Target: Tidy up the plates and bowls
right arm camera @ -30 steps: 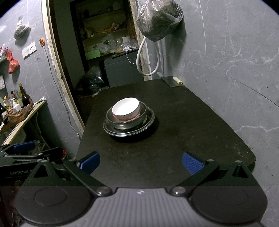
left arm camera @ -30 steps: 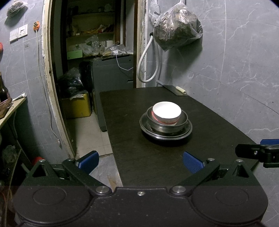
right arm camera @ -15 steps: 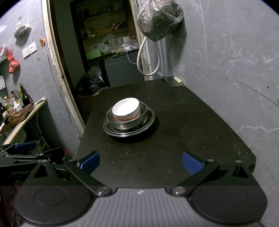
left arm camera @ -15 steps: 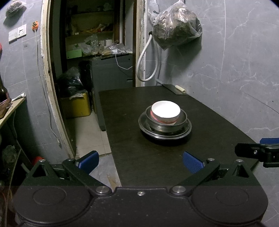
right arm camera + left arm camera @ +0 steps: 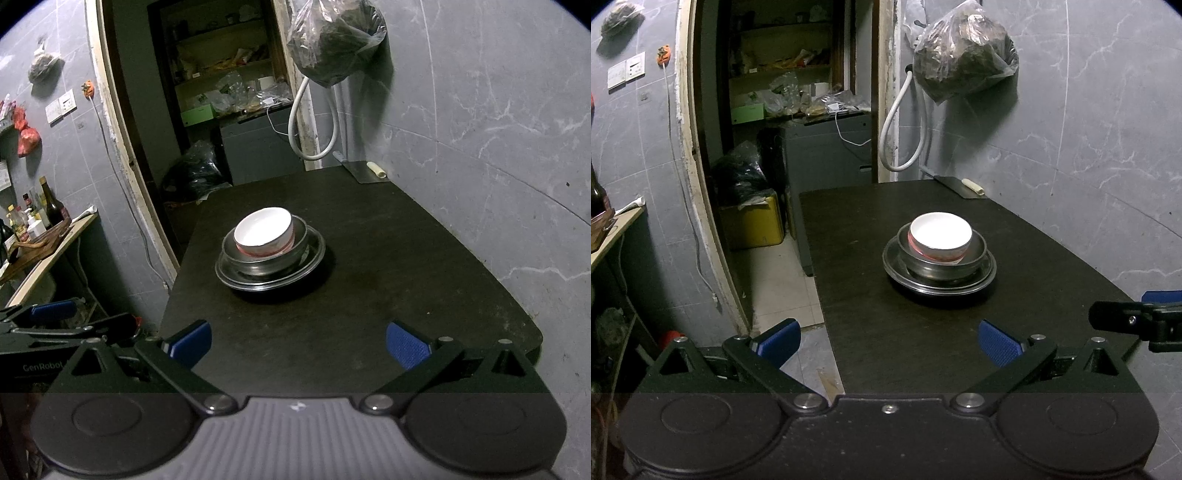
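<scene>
White ceramic bowl (image 5: 941, 235) w/ a red band low on its outside sits nested in a steel bowl (image 5: 942, 263), which sits on a steel plate (image 5: 899, 266): one stack, roughly centre of the dark desk (image 5: 879, 332). In the left wrist view the stack is at approx 12 o'clock ahead of the left gripper (image 5: 888, 341), a bit to 1 o'clock; in the right wrist view it lies toward 11 o'clock of the right gripper (image 5: 298, 341). White bowl leans slightly in the steel one, rim tipped toward the wall side.

Both grippers hang back at the near desk edge, well apart from the stack. Left fingers (image 5: 999, 346) spread wide, blue pads apart, grasping nothing. Right fingers (image 5: 406, 345) likewise released, nothing between the pads.

Far end of desk, approx 1 o'clock: a cleaver (image 5: 364, 170) w/ pale handle lying flat by the wall. Above it a plastic bag (image 5: 964, 61) of dark stuff hangs on the grey tiled wall, white hose (image 5: 905, 122) looping under it. At 10 o'clock an open doorway w/ cluttered shelves. In the right wrist view, bottles (image 5: 48, 212) on a wooden side shelf at 9 o'clock.
</scene>
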{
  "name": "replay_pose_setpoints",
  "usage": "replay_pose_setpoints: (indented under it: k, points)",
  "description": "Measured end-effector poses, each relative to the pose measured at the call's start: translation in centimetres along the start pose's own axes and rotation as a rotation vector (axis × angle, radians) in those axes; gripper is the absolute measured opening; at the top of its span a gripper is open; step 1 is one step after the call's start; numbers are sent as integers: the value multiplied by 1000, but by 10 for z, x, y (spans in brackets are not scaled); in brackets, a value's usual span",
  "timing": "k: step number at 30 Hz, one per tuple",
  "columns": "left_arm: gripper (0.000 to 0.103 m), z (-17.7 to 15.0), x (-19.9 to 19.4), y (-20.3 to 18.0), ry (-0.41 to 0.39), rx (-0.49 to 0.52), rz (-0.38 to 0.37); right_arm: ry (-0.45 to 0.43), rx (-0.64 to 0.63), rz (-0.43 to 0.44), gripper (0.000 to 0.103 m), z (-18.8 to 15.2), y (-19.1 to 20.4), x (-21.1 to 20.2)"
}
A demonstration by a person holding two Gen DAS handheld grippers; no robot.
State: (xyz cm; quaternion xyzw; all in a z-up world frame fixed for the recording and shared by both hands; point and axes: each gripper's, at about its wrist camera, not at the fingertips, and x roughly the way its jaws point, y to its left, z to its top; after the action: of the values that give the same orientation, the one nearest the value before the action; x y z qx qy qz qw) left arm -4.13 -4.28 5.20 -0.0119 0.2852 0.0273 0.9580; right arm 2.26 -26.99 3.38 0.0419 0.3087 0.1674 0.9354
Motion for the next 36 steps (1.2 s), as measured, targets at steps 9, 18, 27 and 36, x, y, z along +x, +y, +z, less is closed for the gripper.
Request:
replay_pose_setpoints:
  k: [9, 18, 27, 36]
  points:
    - [102, 0, 0, 2, 5, 5, -3, 3, 1, 1, 103, 1, -1, 1]
    - [102, 3, 4, 5, 15, -4, -9, 7, 2, 4, 103, 2, -3, 4]
    - [102, 6, 8, 11, 40, -48, -27, 22, 5, 5, 103, 4, -5, 9]
    - [102, 12, 17, 11, 67, -57, -41, 41, 14, 1, 103, 7, -9, 18]
